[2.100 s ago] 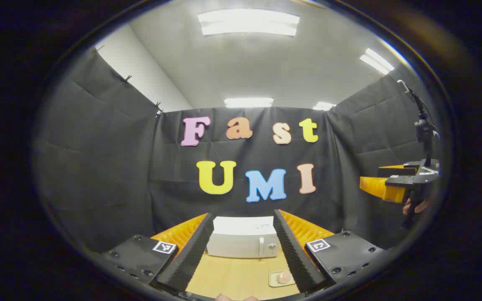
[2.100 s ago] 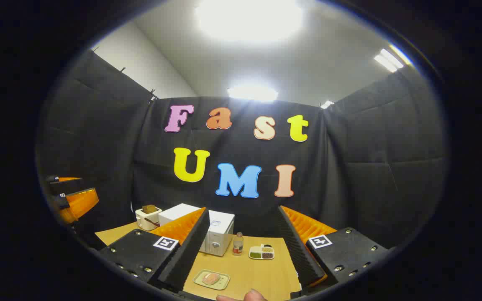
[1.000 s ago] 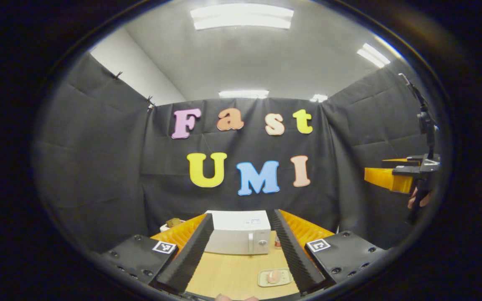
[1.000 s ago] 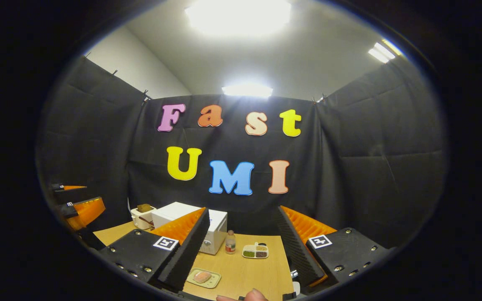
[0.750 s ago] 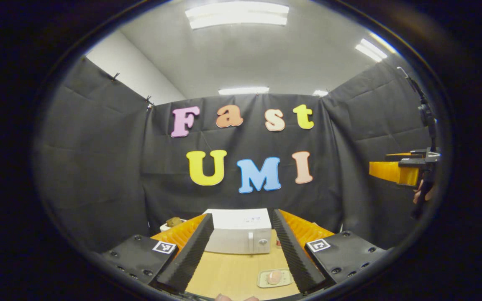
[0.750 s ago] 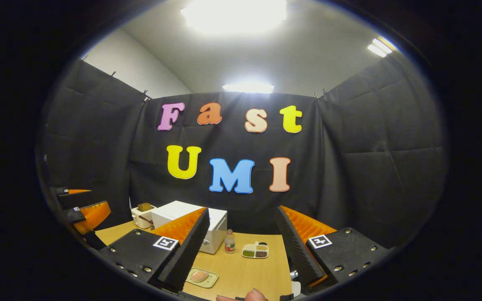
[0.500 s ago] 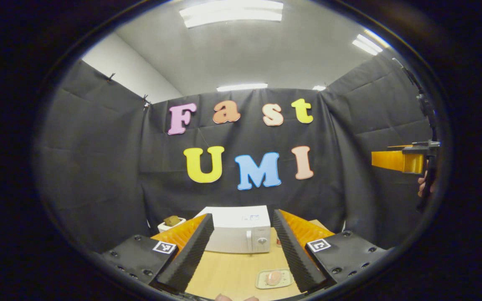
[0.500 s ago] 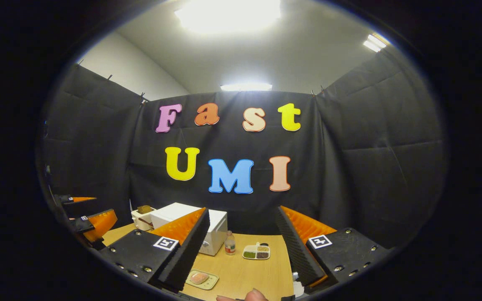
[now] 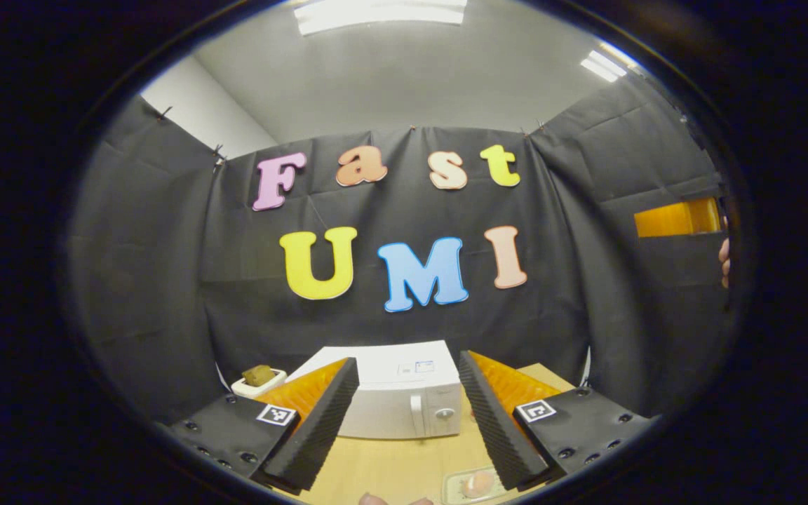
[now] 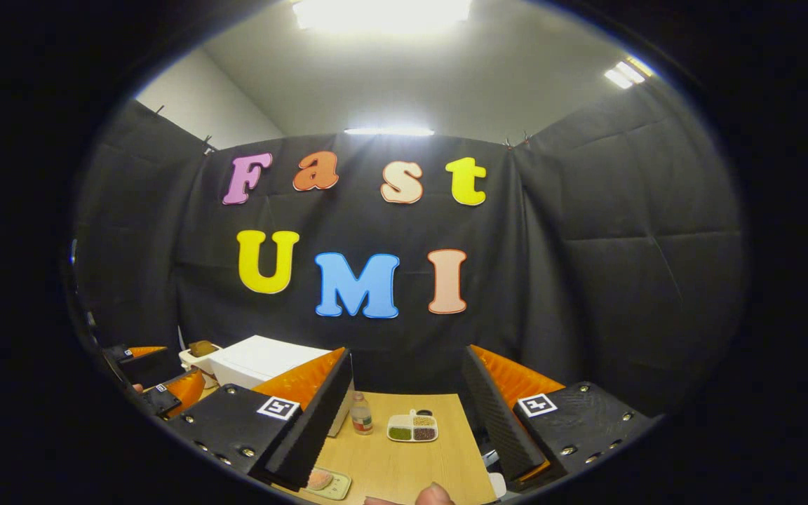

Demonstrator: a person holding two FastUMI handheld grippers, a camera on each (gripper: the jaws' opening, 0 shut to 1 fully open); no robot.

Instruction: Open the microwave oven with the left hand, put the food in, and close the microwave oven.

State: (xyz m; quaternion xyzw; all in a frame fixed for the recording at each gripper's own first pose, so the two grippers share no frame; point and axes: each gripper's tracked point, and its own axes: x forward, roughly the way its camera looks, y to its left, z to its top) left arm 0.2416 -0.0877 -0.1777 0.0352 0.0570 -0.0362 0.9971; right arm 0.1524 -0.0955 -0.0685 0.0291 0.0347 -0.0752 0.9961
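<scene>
Moved: both cameras sit closer to the table than 2.1 s ago; microwave looms larger, and in the left gripper view the right gripper has slid up to 3 o'clock at the edge
Left gripper (image 9: 407, 421): released, fingers spread wide, nothing between them, aimed at the microwave; in the right gripper view it shows at 8 o'clock (image 10: 158, 393), low beside the microwave
Toaster (image 9: 258, 381): white, a brown slice in its top, at 7 o'clock, just left of the microwave
Microwave (image 9: 411, 407): white, door shut, handle and knob on its right side, at 6 o'clock between the left gripper's fingers; in the right gripper view at 7 o'clock (image 10: 257, 361)
Food (image 9: 477, 482): pale pinkish piece on a small tray (image 9: 454, 485) on the table (image 9: 383, 466), in front of the microwave, at 5 o'clock; in the right gripper view at 6 o'clock (image 10: 318, 479)
Bottle (image 10: 359, 414): upright, just right of the microwave
Dish (image 10: 412, 427): divided, green and brown fillings, right of the bottle
Right gripper (image 10: 407, 421): released, fingers wide apart, holding nothing, above the table
</scene>
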